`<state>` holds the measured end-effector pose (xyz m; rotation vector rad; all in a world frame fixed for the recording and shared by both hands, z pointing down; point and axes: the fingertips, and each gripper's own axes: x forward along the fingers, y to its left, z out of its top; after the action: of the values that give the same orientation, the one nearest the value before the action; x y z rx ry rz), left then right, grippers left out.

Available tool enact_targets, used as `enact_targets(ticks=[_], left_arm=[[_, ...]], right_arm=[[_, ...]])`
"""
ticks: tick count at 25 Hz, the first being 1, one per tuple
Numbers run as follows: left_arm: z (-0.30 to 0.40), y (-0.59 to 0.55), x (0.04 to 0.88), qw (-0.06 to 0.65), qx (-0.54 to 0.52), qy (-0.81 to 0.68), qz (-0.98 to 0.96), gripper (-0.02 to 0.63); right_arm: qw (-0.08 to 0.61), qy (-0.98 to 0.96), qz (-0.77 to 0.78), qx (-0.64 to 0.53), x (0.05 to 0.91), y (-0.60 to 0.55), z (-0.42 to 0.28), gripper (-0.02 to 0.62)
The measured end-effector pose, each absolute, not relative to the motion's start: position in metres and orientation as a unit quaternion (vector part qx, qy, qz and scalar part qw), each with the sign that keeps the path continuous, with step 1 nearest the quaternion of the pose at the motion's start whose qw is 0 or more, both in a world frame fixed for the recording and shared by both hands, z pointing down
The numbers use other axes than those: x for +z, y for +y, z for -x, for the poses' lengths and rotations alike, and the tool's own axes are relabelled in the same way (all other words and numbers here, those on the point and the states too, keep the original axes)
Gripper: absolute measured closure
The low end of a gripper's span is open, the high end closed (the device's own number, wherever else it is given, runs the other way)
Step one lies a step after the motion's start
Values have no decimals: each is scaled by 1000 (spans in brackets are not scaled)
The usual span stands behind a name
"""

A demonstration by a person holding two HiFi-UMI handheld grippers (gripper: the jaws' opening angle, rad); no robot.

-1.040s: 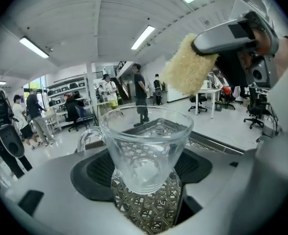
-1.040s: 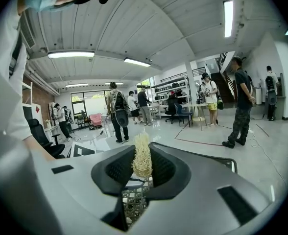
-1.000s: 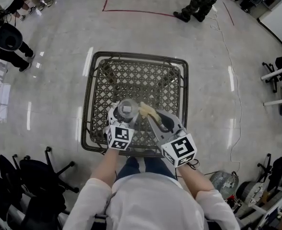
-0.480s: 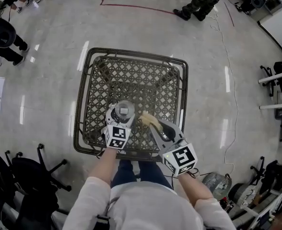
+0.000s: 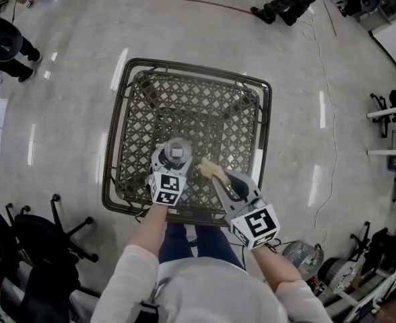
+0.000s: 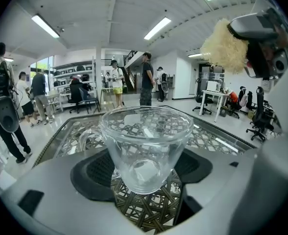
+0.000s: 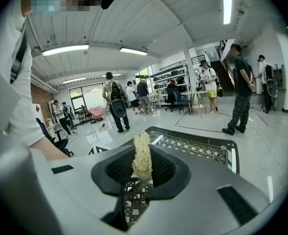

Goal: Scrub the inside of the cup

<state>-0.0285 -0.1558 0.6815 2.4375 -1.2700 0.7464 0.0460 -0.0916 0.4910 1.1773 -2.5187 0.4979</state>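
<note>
Left gripper (image 5: 177, 157) clasping cup (image 6: 146, 146), right gripper (image 5: 216, 173) pinching scrubber (image 7: 142, 156) beside it

The cup (image 6: 146, 146) has its mouth open upward, while its sides are boxed in by the left gripper (image 5: 177, 155), whose jaws are clamped on it. Just right of the cup, apart from it, the right gripper (image 5: 215, 173) and its pinched scrubber (image 6: 226, 45) take up the room. Beyond the cup the lattice table (image 5: 198, 106) lies bare out to its dark rim (image 5: 184, 70).
</note>
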Motion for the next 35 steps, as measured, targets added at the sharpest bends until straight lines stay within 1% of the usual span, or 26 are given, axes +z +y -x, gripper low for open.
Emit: enact_targets(ticks=[13,35], left_arm=[[29,-164,695,161,253,-453,-840,247],[26,-160,706,155,246,-442,-849,247]], right_arm=[[168,-875,-416,184,504,-95,-47,509],[168,-880,-404,184,509,-97,-39,509]])
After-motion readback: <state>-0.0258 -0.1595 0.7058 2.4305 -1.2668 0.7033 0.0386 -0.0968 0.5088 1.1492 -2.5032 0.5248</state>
